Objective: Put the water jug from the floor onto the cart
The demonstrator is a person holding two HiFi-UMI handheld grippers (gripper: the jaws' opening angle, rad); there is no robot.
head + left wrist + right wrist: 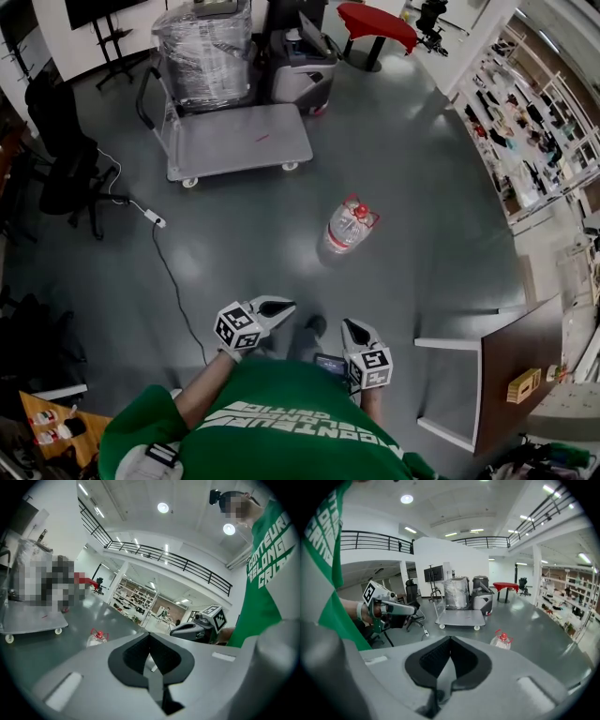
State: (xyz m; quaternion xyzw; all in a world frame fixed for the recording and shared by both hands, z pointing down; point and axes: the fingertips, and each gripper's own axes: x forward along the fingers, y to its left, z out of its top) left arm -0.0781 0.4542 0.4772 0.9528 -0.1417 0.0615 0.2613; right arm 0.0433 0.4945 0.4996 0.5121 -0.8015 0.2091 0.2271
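My left gripper (150,637) has its jaws pressed together, tips meeting, with nothing between them. My right gripper (450,639) is the same: jaws together and empty. I hold both low in front of my chest, side by side and apart, each pointing out over the floor (431,216).

The jug (349,225) sits on the bare floor ahead of me, a little right of both grippers and clear of them. It is see-through, with a red cap and a red handle at its top. Neither gripper touches it.

The cart (234,141) stands farther off, to the left of the jug. Its flat grey deck is bare on the side toward me, and a load (204,42) wrapped in film stands at its far end by the push handle. The jug lies well apart from the cart, out past its near right corner.

A chair (61,150) stands left of the cart, and a cable (173,281) runs across the floor from near it toward me. Shelves (525,122) line the right side of the room.
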